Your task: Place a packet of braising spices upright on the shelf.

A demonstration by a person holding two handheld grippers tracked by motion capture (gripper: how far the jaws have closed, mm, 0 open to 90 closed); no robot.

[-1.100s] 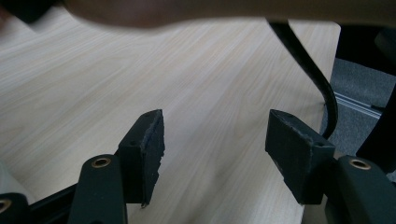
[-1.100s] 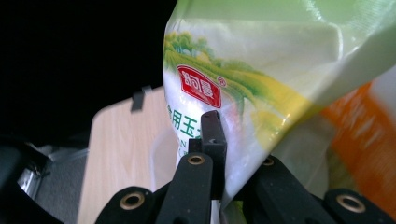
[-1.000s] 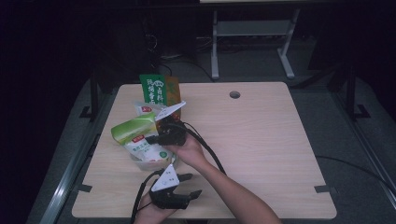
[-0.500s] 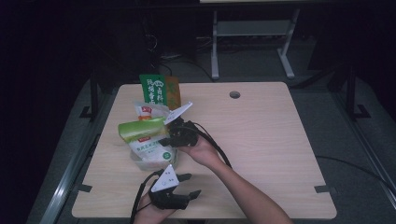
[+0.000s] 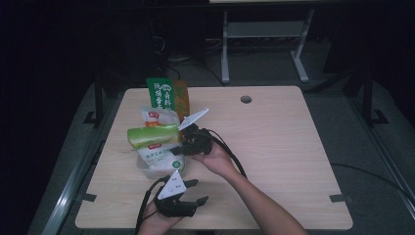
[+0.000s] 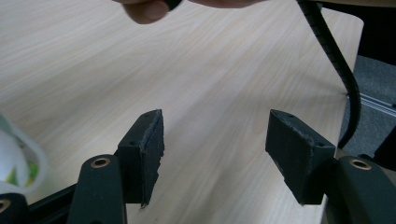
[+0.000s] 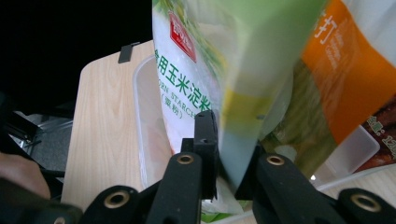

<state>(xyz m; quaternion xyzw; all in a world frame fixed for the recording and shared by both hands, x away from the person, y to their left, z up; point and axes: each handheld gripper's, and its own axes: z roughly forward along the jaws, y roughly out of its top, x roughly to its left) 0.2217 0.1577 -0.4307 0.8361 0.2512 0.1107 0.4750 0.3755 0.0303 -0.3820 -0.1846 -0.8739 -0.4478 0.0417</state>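
Note:
A green pouch hangs level over a white corn starch bag that stands in a clear plastic container. My right gripper is shut on the pouch's near edge. Its jaws have just been opening a little, with the pouch still pinched between them. The starch bag and the container wall sit just behind. My left gripper rests near the table's front edge, open, with nothing between its jaws.
Behind the container stand a green box and an orange packet, with a white and red bag in front of them. The wooden table has a cable hole at the back. The right gripper's cable trails across the table.
My right hand has shifted slightly to the right with the green pouch, which now lies more level above the starch bag. The left gripper has stayed in place.

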